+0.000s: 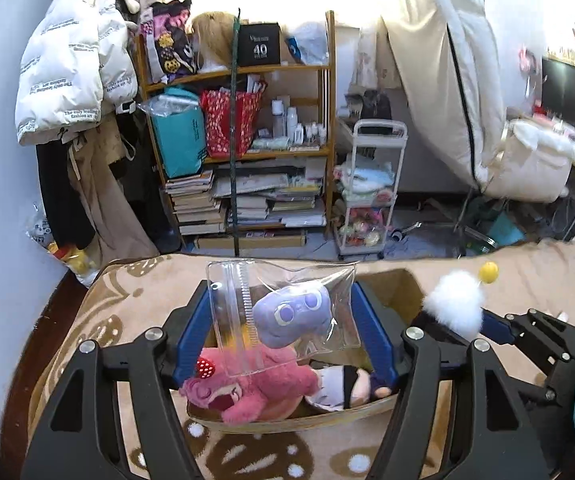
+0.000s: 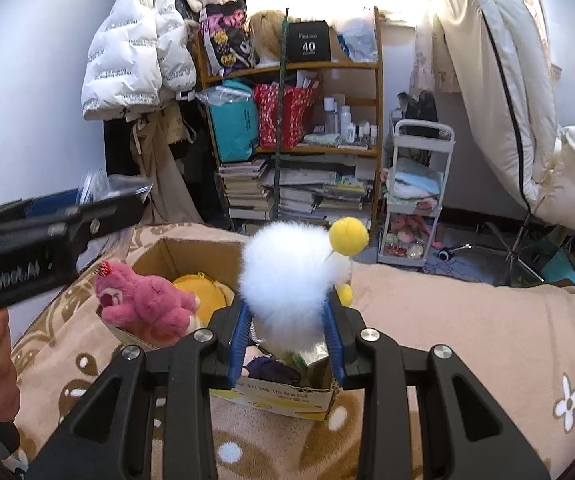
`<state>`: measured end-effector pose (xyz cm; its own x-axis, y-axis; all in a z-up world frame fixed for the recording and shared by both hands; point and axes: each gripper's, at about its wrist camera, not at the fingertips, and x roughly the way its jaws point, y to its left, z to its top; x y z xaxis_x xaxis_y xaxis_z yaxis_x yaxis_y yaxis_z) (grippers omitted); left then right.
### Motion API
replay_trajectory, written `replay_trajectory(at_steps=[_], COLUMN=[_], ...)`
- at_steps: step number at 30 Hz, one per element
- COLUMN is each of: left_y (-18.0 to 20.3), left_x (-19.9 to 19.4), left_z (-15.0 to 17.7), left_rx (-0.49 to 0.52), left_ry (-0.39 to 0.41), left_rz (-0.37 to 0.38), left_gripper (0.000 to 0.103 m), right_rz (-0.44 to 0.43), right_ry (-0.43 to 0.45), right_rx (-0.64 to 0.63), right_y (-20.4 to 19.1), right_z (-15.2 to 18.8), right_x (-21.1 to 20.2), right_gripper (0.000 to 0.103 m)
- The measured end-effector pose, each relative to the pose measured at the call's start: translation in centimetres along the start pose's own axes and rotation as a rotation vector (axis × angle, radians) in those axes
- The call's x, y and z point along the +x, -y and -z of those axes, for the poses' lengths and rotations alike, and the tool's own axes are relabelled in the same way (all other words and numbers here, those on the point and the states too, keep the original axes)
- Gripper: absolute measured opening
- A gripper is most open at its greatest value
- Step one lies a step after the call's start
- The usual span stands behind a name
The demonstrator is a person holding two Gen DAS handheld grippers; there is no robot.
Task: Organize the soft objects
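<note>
Left: white jacket [image 1: 75,52] hung on a pale wall, then a crammed wooden shelf [image 1: 329,92], a trolley [image 1: 367,184], cream bedding [image 1: 443,76]. Below, a beige patterned blanket [image 1: 127,300] bearing an open box [image 2: 191,252] with a pink bear [image 2: 147,304]. Left gripper [image 1: 283,320] held above the box, closed on a clear pouch [image 1: 287,300] with a purple plush [image 1: 293,316]. Right gripper [image 2: 289,320] pinching a white pompom [image 2: 283,276] over the box.

A glossy clear plastic pouch [image 1: 283,312] is sheathing a smooth lilac plush [image 1: 293,314], while shaggy pink fur [image 2: 147,304] is resting against matt corrugated cardboard [image 2: 191,254].
</note>
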<state>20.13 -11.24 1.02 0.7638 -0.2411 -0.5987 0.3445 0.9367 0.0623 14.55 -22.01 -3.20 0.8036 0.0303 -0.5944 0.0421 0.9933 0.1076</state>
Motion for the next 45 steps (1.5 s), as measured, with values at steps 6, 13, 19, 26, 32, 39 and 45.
replay_trajectory(at_steps=[6,13,19,26,32,39,45], left_y=[0.5,0.4,-0.3,-1.9,-2.6,-3.7,-4.6], left_x=[2.9,4.0,3.1,1.4,-1.5,-6.0,-10.0], left_z=[1.1,1.5,1.6,2.0,3.0,4.1,5.3], left_rx=[0.022,0.009,-0.03,-0.078,-0.066,-0.103,-0.137], left_ry=[-0.075,-0.102,-0.087,-0.078,-0.039,0.004,0.037], left_rz=[-0.006,-0.003,0.004,-0.02,-0.048,-0.081,-0.122], left_gripper=[0.069,0.074,0.085,0.093,0.094,0.1,0.102], right_rz=[0.006,-0.012,-0.022,-0.028,-0.032,-0.016,0.013], right_ry=[-0.047,-0.074,-0.072,-0.05,-0.038,-0.003,0.09], right_rx=[-0.023,-0.018,-0.018,-0.009,0.006,-0.009,0.002], right_y=[-0.1,0.2,0.1,0.1,0.1,-0.2,0.0], right_z=[1.5,2.1,2.3,2.2,2.1,2.3,2.1], right_x=[2.2,3.4,3.4,2.3,0.6,-2.7,-7.0], right_gripper=[0.036,0.038,0.042,0.058,0.069,0.082,0.094])
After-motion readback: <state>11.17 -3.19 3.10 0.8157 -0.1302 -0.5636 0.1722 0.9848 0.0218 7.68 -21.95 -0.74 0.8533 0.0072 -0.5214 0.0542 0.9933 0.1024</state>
